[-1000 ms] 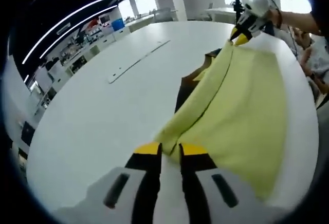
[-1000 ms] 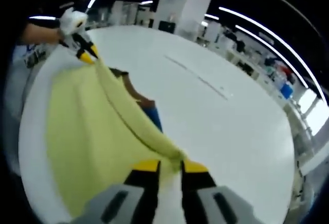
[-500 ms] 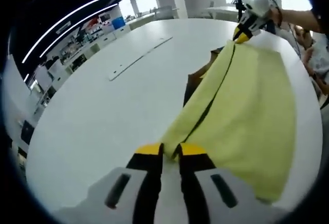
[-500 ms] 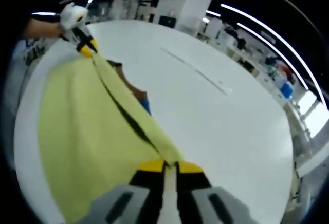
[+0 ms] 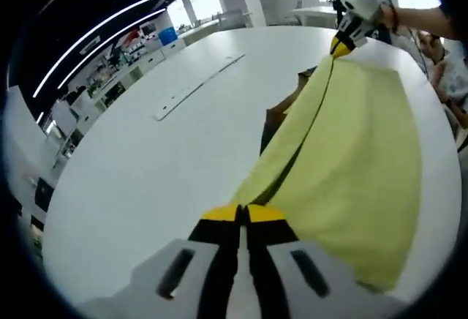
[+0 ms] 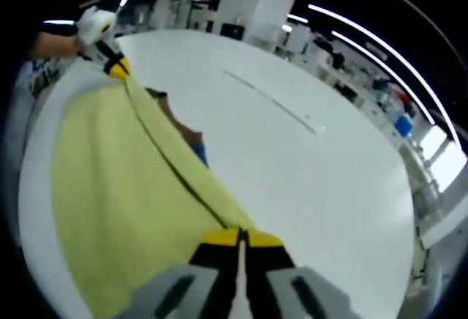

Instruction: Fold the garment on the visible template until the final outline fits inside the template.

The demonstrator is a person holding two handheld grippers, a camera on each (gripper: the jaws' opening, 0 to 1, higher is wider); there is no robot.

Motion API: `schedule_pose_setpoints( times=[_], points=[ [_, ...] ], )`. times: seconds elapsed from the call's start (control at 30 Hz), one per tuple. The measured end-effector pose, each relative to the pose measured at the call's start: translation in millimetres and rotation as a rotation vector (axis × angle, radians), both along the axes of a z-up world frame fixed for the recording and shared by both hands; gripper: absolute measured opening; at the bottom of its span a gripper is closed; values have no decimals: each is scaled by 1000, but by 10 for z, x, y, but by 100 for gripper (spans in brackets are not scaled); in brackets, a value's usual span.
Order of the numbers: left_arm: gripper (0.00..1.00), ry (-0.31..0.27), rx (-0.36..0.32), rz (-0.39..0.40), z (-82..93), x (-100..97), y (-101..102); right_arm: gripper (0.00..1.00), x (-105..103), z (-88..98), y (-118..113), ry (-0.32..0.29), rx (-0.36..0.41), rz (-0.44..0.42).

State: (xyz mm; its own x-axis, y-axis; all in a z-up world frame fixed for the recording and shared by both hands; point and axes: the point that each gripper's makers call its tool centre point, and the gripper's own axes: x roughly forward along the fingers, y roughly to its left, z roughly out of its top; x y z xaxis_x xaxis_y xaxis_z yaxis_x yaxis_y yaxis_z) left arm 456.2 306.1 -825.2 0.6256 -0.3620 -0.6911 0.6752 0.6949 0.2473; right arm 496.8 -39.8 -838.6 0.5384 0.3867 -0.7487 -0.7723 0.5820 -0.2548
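A pale yellow garment (image 5: 351, 151) hangs stretched above the white table (image 5: 146, 173), its top edge pulled taut between the two grippers. My left gripper (image 5: 243, 213) is shut on one corner of that edge. The right gripper (image 5: 341, 42) shows at the far end, pinching the other corner. In the right gripper view the same yellow garment (image 6: 110, 180) drapes to the left, my right gripper (image 6: 240, 235) is shut on its near corner, and the left gripper (image 6: 115, 65) holds the far one. A dark brown and blue piece (image 6: 191, 142) peeks out beneath the cloth.
A long thin strip (image 5: 194, 88) lies flat on the table beyond the garment, also seen as the strip (image 6: 274, 103) in the right gripper view. A person's hand (image 5: 409, 19) holds the far gripper. Benches and shelves stand past the table's edge.
Both grippers have closed fully on the garment's corners and the top edge has been pulled straighter and tauter. The cloth has spread wider below it.
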Motion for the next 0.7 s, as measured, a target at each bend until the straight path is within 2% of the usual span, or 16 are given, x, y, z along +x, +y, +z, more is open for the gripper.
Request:
schedule_pose_setpoints(
  times=[0.07,0.2,0.27,0.33,0.4,0.53,0.57,0.63,0.7],
  points=[
    [0,-6,-58,40,80,22,4,0,24,9,-6,-13,-1,-3],
    [0,-6,-122,99,127,82,68,0,94,117,2,-47,28,-35],
    [0,-6,-145,129,141,122,77,0,169,175,20,-63,90,-102],
    [0,10,-218,199,125,185,80,0,209,223,47,-45,173,-170],
    [0,16,-258,249,123,204,59,0,264,213,34,-30,212,-215],
    [0,4,-266,268,149,235,67,0,269,203,7,-46,175,-212],
    [4,3,-261,287,152,242,101,0,265,214,-10,-45,166,-214],
    [12,3,-271,312,179,240,170,8,246,234,-31,-36,166,-216],
    [12,1,-291,316,202,222,204,13,202,260,-38,-24,166,-210]
  ],
)
